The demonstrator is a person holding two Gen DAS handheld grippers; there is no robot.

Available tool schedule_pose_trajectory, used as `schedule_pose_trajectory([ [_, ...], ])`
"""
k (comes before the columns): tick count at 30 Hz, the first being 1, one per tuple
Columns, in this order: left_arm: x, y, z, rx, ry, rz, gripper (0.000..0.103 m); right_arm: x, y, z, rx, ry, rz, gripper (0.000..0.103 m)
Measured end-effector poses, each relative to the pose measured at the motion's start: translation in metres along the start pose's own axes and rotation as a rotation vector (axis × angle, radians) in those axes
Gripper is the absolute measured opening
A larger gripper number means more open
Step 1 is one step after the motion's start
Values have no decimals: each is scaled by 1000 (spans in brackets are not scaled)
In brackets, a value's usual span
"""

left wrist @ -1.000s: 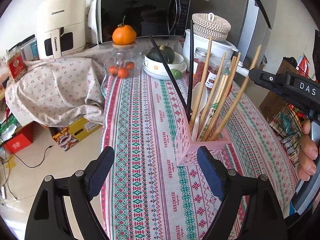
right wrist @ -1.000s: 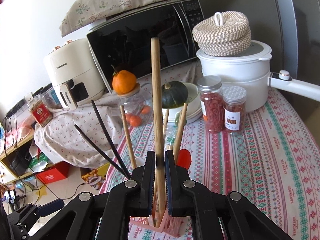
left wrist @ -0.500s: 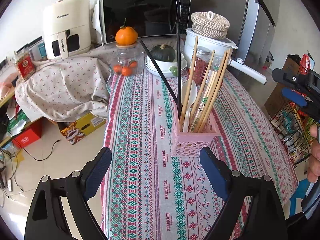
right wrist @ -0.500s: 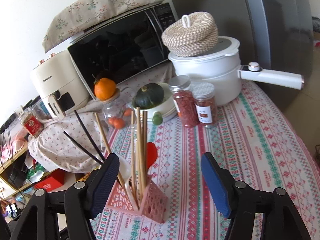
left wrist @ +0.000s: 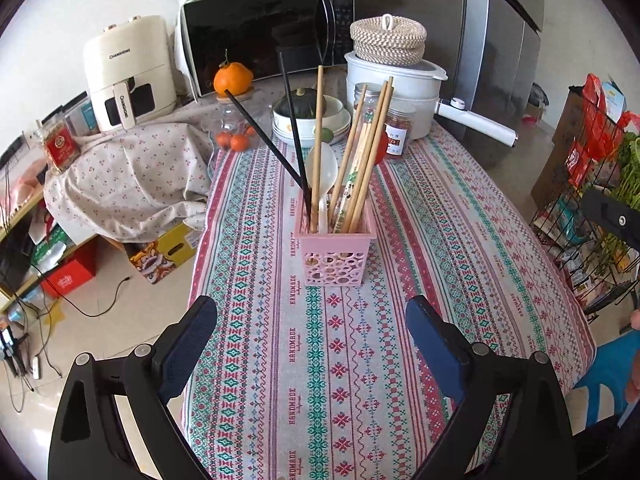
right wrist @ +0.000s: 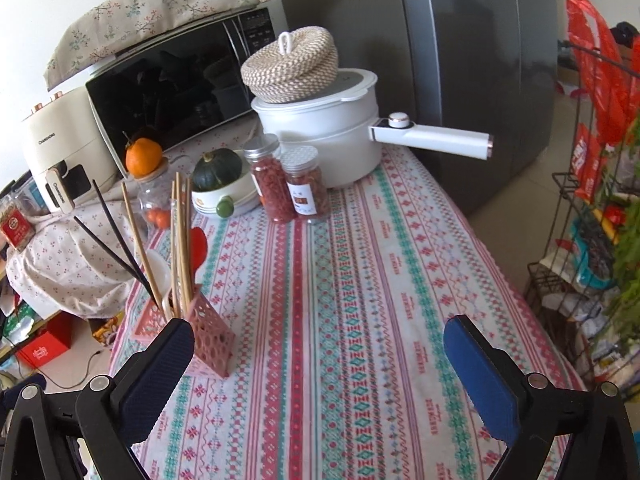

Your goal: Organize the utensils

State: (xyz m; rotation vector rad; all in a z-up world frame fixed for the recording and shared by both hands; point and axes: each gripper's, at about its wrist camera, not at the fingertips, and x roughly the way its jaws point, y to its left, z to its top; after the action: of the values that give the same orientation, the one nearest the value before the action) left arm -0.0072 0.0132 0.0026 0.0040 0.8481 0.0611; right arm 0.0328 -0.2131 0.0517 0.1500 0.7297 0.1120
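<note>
A pink perforated utensil holder [left wrist: 334, 258] stands upright on the patterned tablecloth [left wrist: 420, 240]. It holds several wooden chopsticks [left wrist: 366, 152], two black chopsticks [left wrist: 294, 128], a white spoon [left wrist: 322, 172] and a red spoon. The holder also shows at the left of the right wrist view [right wrist: 208, 334]. My left gripper [left wrist: 312, 332] is open and empty, in front of the holder. My right gripper [right wrist: 318, 354] is open and empty, to the holder's right, above the cloth.
At the table's far end stand a white pot [left wrist: 394, 88] with a woven lid, two spice jars [right wrist: 288, 184], a bowl with a green squash [left wrist: 308, 114], a jar topped by an orange [left wrist: 234, 80] and a microwave [left wrist: 264, 32]. A wire rack [right wrist: 592, 240] stands right of the table.
My right gripper opened and let go of a wooden chopstick into the holder, then drew back to the right. My left gripper pulled back from the holder.
</note>
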Motion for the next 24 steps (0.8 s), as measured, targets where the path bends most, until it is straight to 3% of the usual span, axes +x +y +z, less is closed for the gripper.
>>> schedule_pose_trajectory([
  [10, -11, -16, -1, -8, -65, -9, 103, -21, 8, -14, -144, -75, -126, 102],
  [24, -7, -15, -2, 4, -58, -23, 103, -10, 16, -17, -147, -30, -85, 102],
])
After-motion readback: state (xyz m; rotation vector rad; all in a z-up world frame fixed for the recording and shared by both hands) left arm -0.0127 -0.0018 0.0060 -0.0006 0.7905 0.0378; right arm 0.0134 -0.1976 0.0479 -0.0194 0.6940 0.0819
